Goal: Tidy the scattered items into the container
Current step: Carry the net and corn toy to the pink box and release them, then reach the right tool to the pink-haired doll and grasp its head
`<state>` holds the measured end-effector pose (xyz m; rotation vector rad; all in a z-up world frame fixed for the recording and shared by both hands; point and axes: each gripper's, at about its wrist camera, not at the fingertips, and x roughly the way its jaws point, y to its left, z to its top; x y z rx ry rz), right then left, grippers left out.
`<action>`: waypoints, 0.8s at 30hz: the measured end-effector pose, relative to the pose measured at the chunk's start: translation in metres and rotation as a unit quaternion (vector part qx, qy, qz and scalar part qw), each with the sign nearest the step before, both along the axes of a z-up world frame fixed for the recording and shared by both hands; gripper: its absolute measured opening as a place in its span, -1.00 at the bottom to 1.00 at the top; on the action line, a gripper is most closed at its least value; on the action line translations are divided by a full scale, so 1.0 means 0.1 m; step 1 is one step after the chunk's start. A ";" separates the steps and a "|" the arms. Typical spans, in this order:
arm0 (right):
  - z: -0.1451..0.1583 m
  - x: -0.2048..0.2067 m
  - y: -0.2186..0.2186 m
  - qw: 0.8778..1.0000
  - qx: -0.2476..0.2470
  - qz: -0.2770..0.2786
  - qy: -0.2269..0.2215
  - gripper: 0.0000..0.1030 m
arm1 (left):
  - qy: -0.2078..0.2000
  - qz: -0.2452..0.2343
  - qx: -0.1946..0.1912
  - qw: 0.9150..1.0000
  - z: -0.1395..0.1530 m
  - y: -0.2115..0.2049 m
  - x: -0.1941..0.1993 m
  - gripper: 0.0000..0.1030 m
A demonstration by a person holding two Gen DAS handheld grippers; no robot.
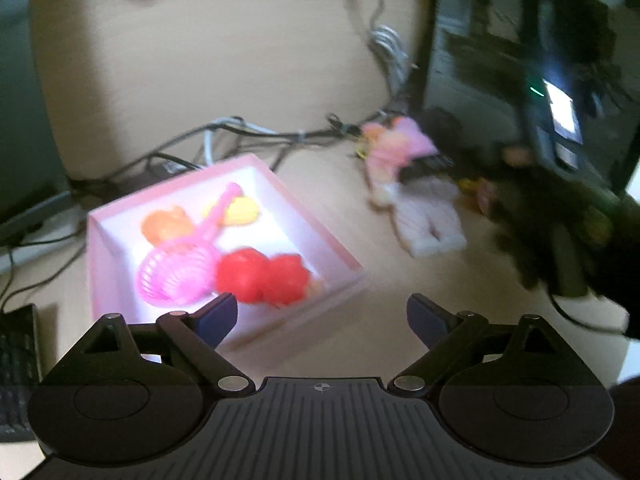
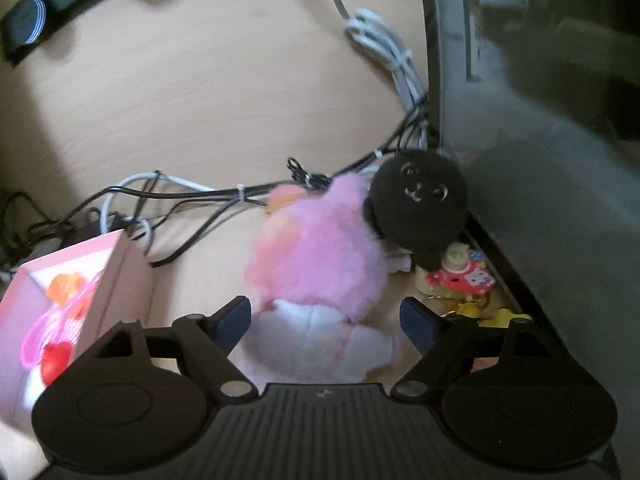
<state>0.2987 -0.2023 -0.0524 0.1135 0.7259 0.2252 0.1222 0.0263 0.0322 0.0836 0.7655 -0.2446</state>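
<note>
A pink box (image 1: 340,248) lies on the wooden desk and holds an orange toy (image 1: 166,224), a yellow toy (image 1: 244,210), a pink sieve (image 1: 176,272) and red toys (image 1: 264,278). My left gripper (image 1: 322,308) hangs open and empty over the box's near right corner. A pink and white plush doll (image 1: 416,208) lies to the right of the box, with the blurred right gripper (image 1: 560,200) above it. In the right wrist view my right gripper (image 2: 324,312) is open, its fingers on either side of the doll's (image 2: 316,248) white lower half. A black plush ball (image 2: 418,204) leans on the doll.
Black and white cables (image 2: 240,192) run along the desk behind the toys. A grey computer case (image 2: 540,160) stands at the right. Beside it lie a small red charm (image 2: 460,278) and a yellow item (image 2: 502,316). A keyboard (image 1: 18,368) lies at the left.
</note>
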 end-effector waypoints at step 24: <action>0.28 -1.54 0.07 0.941 -0.217 0.232 -0.118 0.21 | 0.056 -0.005 -0.058 0.997 -0.13 -0.34 -0.37 0.86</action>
